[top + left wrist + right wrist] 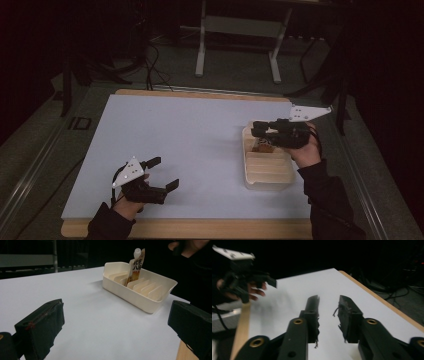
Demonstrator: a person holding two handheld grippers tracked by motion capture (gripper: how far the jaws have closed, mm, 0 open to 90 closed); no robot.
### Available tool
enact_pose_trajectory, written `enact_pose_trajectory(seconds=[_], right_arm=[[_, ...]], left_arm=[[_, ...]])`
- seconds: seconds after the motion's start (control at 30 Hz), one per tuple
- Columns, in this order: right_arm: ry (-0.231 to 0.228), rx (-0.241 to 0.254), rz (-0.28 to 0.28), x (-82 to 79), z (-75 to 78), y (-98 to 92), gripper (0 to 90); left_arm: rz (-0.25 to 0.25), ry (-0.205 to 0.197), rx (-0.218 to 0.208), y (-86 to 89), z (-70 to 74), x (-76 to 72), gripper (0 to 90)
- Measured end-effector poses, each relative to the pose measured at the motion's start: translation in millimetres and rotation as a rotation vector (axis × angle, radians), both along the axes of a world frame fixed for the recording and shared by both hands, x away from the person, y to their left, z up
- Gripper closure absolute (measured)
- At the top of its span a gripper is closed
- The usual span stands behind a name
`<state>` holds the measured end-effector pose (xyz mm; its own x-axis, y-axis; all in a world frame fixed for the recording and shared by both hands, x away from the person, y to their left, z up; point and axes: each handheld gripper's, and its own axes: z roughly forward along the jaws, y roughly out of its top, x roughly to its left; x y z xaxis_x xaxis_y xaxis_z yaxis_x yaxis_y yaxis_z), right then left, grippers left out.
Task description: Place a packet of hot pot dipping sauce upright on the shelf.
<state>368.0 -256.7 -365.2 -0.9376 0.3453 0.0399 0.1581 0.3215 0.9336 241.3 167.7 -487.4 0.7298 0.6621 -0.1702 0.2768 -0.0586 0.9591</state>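
One sachet (135, 266) stands in the slotted tray (150, 306); right gripper (260, 131) narrowly parted above, left gripper (162, 174) wide, likely awaiting another.

The right gripper (257, 131) covers the far part of the tray (270, 181), so the pouch (263, 146) mostly hides there. The left gripper (270, 281) looks blurry. Both of its jaws are cut off in its own view.

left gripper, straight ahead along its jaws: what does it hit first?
Probably the cream plastic slotted tray, across bare white tabletop. The left gripper is open and points at the tray's long side; an orange spouted pouch stands inside. Exact line is uncertain.
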Motion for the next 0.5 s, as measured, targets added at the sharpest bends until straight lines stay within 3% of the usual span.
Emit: enact_pose_trajectory(seconds=[0.1, 0.13, 0.3, 0.4, 0.43, 0.5], right_arm=[[0.016, 0.000, -0.011, -4.8, 1.8, 9.2, 59.8], [0.018, 0.007, -0.016, -10.9, 2.2, 19.4, 52.5], [0.007, 0.004, -0.015, -18.5, 0.8, 30.1, 47.6], [0.011, 0.006, -0.024, -25.6, -4.1, 41.1, 29.9], [0.017, -0.004, -0.051, -29.0, -7.1, 45.4, 15.5], [0.020, 0.002, -0.065, -30.4, -9.0, 46.7, 13.1]], left_arm=[[-0.001, -0.004, 0.004, 0.0, 0.4, -0.4, 0.7], [-0.001, -0.004, 0.003, 0.0, 0.5, -0.5, 0.7], [0.000, -0.004, 0.005, 0.0, 0.5, -0.6, 0.7], [0.000, -0.006, 0.001, -0.4, 0.6, -1.1, 0.7], [0.000, -0.006, 0.000, -0.8, 0.7, -1.5, 0.7], [-0.005, -0.007, -0.001, -1.2, 0.6, -2.0, 0.7]])
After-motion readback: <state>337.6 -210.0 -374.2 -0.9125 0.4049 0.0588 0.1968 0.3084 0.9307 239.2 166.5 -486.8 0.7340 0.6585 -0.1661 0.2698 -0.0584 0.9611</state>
